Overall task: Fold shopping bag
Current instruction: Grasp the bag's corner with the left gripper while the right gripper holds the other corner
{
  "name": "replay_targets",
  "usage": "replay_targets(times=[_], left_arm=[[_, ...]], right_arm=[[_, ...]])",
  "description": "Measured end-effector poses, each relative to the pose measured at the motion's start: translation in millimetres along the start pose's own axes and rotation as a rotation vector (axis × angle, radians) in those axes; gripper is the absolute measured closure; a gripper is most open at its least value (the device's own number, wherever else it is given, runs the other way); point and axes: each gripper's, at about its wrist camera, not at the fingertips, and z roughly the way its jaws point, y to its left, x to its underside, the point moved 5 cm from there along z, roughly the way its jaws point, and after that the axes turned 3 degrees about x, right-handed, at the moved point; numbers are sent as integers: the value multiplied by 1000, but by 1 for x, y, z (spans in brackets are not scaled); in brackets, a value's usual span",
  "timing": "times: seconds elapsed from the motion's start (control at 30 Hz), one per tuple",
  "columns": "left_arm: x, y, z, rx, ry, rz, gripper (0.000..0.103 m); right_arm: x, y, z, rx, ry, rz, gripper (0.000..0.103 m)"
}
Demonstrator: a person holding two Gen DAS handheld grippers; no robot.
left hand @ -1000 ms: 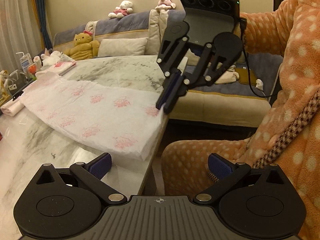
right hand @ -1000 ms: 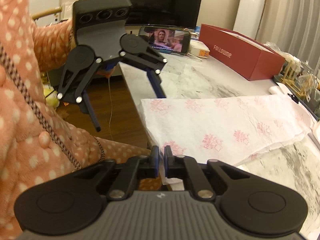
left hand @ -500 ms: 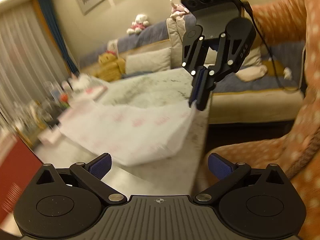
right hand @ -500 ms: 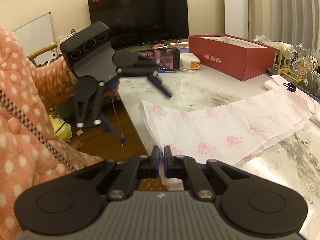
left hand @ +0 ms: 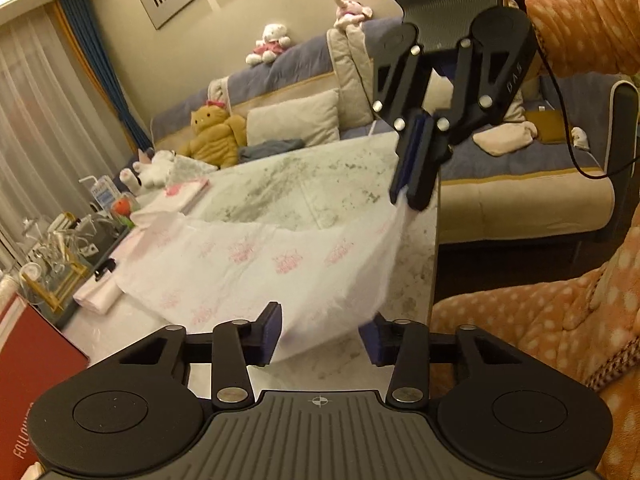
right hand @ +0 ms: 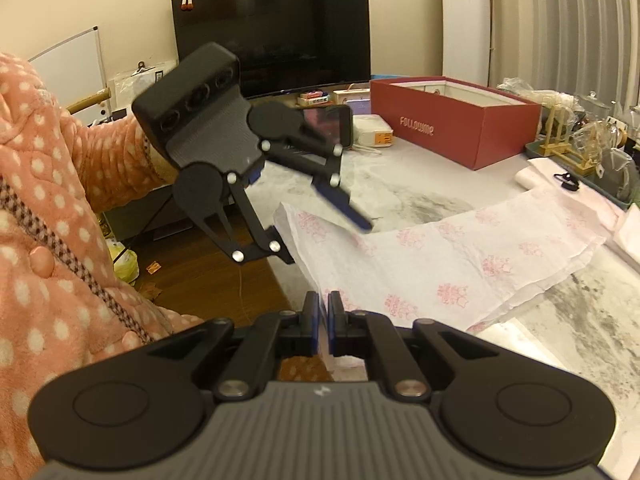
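The thin white plastic shopping bag printed with pink motifs [left hand: 256, 264] lies stretched along the grey-veined white marble surface [left hand: 304, 176], its near end lifted off the stone at the surface's edge. The right claw [left hand: 412, 184] is clenched on one near corner of the bag, its blue-lined fingers pressed flat together with the film pinched between them and pulled up into a taut peak. In the right wrist view the same claw [right hand: 323, 312] shows its two fingers closed with a sliver of white film caught in the slit.

The left claw [left hand: 320, 336] is closing, its jaws still apart, with the bag's other near corner drooping between them; the film brushes the left pad, but the pads do not yet press on it. From the right wrist view the left claw [right hand: 324, 232] straddles the bag's folded edge, one finger above the film and one below the surface's edge.

An orange fleece sleeve with white dots [right hand: 104, 160] runs up behind the left claw. A red cardboard box [right hand: 452, 124] sits farther back on the surface, well apart from the bag.
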Motion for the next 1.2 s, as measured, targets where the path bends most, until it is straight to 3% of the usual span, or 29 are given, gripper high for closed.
replay_targets(times=[0.1,0.17,0.2,0.23,0.3,0.37,0.5,0.67,0.7,0.8,1.07,1.2], left_arm=[[5,3,1,54,9,-75,82],[11,14,4,83,4,-170,82],[15,22,5,101,-2,-233,82],[20,29,5,128,-15,-290,83],[29,42,5,188,-44,-404,83],[36,49,6,250,-64,-479,83],[42,48,13,334,-63,-508,82],[41,42,18,382,-48,-495,82],[41,43,17,383,-45,-498,82],[40,48,20,370,-31,-509,82],[42,54,26,379,-38,-552,82],[44,55,28,385,-51,-576,82]], right_arm=[[0,-2,-2,14,-1,2,97],[0,-1,-6,23,-14,-10,87],[0,0,-8,24,-24,-21,69],[0,2,-12,27,-37,-39,42],[1,8,-21,54,-77,-85,25],[4,9,-23,95,-71,-118,25],[11,2,-9,164,-40,-116,32],[8,-7,13,136,-55,-102,40],[8,-8,16,113,-52,-97,46],[7,-15,25,9,-13,-30,94],[29,-59,37,-94,52,374,96],[32,-75,40,-143,64,504,90]])
